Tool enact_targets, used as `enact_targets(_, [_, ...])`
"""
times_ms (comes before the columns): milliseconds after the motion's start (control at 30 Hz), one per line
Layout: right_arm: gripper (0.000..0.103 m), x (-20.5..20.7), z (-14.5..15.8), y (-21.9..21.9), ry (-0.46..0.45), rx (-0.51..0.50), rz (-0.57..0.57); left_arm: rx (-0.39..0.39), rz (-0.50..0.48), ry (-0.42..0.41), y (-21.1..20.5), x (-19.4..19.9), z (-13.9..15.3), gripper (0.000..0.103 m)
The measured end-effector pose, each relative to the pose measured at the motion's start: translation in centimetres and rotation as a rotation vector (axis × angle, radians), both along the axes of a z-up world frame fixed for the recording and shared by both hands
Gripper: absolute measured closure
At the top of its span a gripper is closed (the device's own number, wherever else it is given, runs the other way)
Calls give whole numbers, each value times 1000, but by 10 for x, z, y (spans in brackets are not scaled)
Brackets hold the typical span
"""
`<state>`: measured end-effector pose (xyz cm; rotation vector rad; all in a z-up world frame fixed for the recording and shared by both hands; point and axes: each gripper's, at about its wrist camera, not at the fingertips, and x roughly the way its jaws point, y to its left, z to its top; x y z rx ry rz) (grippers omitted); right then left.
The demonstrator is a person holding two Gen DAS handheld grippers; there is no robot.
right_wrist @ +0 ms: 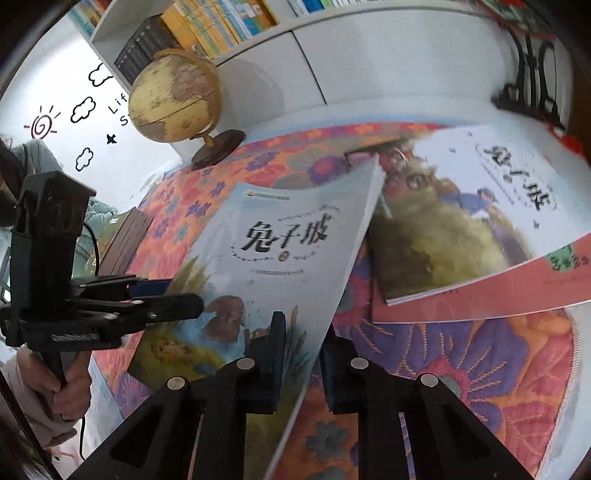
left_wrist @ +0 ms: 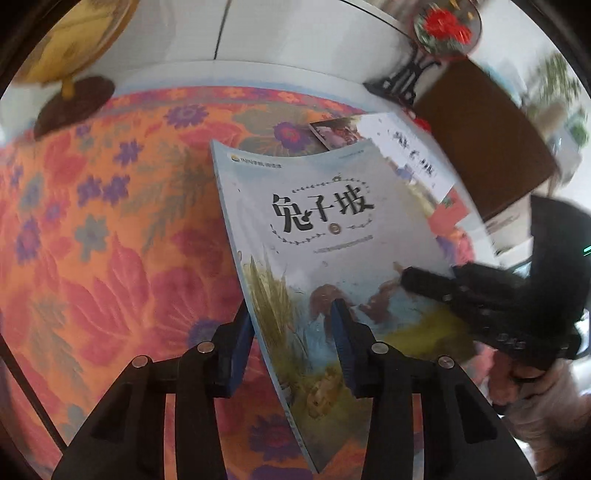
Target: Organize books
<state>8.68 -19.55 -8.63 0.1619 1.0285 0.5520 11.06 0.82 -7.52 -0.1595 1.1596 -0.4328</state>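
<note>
Above the floral cloth (left_wrist: 92,221), both grippers grip 1 raised book (left_wrist: 314,229): the left gripper (left_wrist: 291,332) grasps its spine edge, the right gripper (right_wrist: 301,350) the opposite edge. Only the right view shows the shelf (right_wrist: 207,29) at 12 o'clock and 2 books (right_wrist: 480,221) lying at 2 o'clock.

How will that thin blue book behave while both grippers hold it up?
The blue book is probably floppy: its cover already bows between the left gripper and right gripper. It looks thin, so likely light. The glossy cover may slip if the grip loosens.
</note>
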Motion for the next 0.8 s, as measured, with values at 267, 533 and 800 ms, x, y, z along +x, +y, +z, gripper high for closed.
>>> enact_targets(267, [86, -11, 10, 7, -27, -9, -17, -5, -57, -27, 10, -4, 12, 66])
enact_targets(533, [86, -35, 23, 38, -75, -33, 19, 0, -79, -45, 33, -22, 20, 66])
enact_targets(800, [86, -47, 35, 77, -118, -47, 78, 18, -57, -79, 69, -45, 29, 66])
